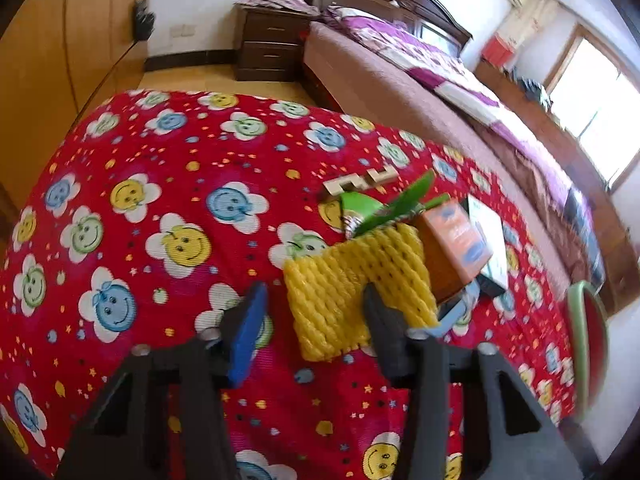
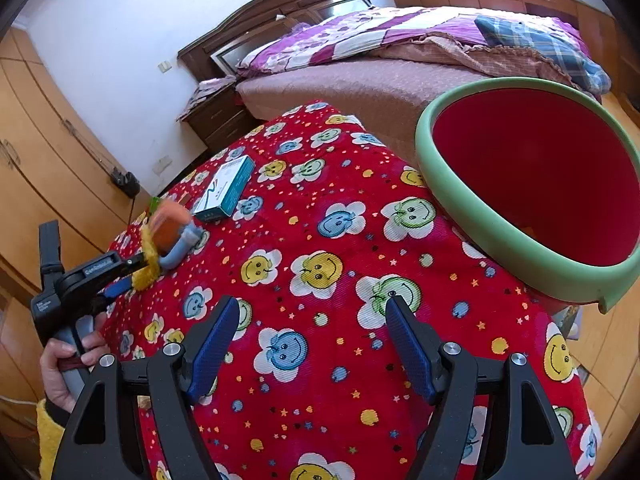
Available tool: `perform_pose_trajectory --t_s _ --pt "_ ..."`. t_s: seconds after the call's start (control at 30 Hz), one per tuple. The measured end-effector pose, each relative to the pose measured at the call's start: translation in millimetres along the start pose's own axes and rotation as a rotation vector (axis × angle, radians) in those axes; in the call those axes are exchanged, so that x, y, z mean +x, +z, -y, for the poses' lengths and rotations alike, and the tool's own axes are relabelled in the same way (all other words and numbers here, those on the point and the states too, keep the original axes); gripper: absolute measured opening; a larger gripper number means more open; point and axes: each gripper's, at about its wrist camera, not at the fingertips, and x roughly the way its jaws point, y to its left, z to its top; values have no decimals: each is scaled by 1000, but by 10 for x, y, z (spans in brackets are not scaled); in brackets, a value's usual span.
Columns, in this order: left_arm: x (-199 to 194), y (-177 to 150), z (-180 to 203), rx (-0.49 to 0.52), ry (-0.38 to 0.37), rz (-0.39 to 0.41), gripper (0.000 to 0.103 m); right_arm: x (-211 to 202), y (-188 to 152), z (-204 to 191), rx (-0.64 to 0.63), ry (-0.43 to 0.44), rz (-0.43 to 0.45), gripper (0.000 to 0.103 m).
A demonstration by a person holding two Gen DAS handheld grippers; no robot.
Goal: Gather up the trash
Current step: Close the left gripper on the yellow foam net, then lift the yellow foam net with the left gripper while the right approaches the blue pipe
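Note:
A yellow foam fruit net [image 1: 340,280] lies on the red smiley-flower cloth [image 1: 160,200], at the near end of a small trash pile. My left gripper [image 1: 314,296] straddles the net: the right finger overlaps it, while the left blue pad [image 1: 250,332] stands a little off its edge. Behind the net sit an orange box [image 1: 456,240], a white-and-teal box [image 1: 488,236], a green wrapper [image 1: 372,208] and a beige piece [image 1: 360,182]. From the right wrist view, the left gripper [image 2: 134,270] meets the net [image 2: 146,260] at the table's left side. My right gripper [image 2: 313,304] hovers open over bare cloth.
A red bin with a green rim [image 2: 500,240] stands tilted at the table's right edge, its mouth facing the table; its rim [image 1: 580,340] also shows in the left wrist view. A hand [image 2: 68,364] grips the left tool. Behind are a bed [image 2: 400,80], nightstand [image 1: 268,44] and wooden wardrobes [image 2: 48,160].

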Motion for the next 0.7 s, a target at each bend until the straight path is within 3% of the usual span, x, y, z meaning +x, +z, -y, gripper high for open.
perform_pose_trajectory --t_s 0.07,0.17,0.43,0.7 --pt "4 -17 56 20 -31 -4 24 4 -4 -4 -1 1 -2 76" --pt "-12 -34 100 33 -64 -3 13 0 -12 -21 -5 0 -6 76" --pt "-267 -38 -29 41 -75 28 11 -30 19 -254 -62 -3 -2 76" --pt "-641 100 -430 52 13 120 11 103 92 -766 -163 1 -18 76"
